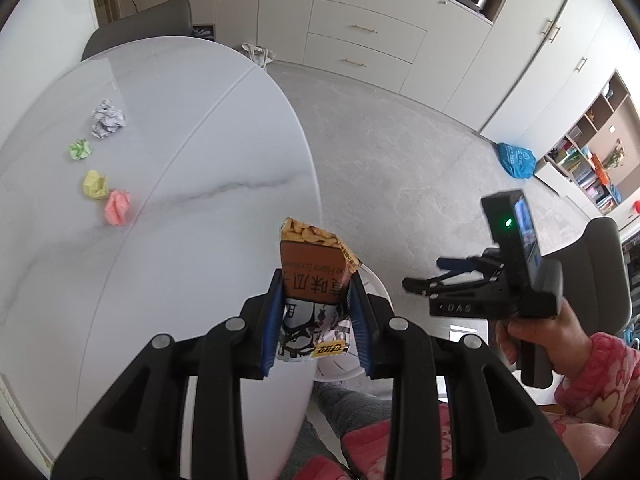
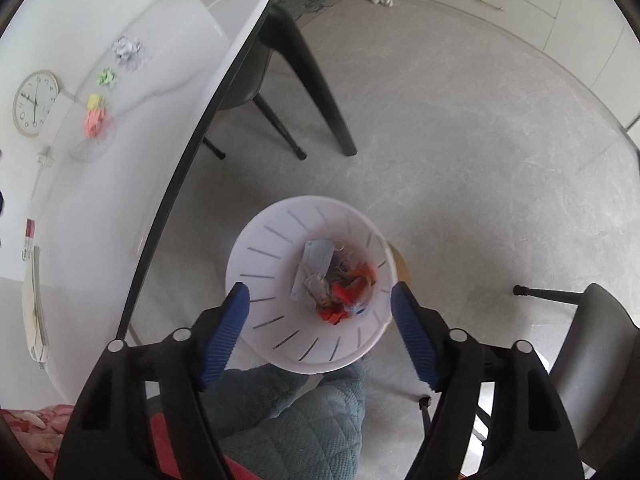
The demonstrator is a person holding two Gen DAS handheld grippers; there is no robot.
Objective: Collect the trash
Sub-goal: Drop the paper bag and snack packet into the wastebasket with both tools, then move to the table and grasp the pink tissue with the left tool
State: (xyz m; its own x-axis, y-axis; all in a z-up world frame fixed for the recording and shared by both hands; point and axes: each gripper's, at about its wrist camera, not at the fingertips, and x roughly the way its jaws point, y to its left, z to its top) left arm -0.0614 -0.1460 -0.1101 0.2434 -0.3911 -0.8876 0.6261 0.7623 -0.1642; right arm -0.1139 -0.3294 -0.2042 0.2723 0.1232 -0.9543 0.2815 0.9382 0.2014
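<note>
Blue ribbed pads of the left gripper (image 1: 318, 300) are clamped on a snack packet (image 1: 316, 280) in the left wrist view — a brown-and-orange wrapper with printed lettering, standing upright between the pads and rising past their tips. It hangs over the near right edge of the white marble table (image 1: 180, 200). Far to the left on the tabletop lie four paper balls in a loose line: a grey-white crumpled ball (image 1: 107, 118) farthest, then a green ball (image 1: 80, 149), a yellow ball (image 1: 95, 185) and a pink ball (image 1: 117, 207), the last two touching. A sliver of the white bin (image 1: 374, 284) shows just behind the packet. At right, a hand (image 1: 556, 340) in a pink patterned sleeve holds the right gripper (image 1: 424, 274), seen side-on. Cream cabinets (image 1: 364, 28) line the far wall.

Right wrist view: the right gripper (image 2: 320, 312) points steeply down with its blue pads spread wide and nothing between them. Directly below them stands the white bin (image 2: 272, 248) on the grey floor, just right of the table's dark edge. Inside it lies collected trash (image 2: 332, 280) — a pale blue wrapper and red-orange scraps. The four paper balls appear blurred on the table (image 2: 120, 200) at far left, near a round clock (image 2: 35, 103) lying on the tabletop. A dark chair (image 2: 248, 76) stands under the table's far side.
</note>
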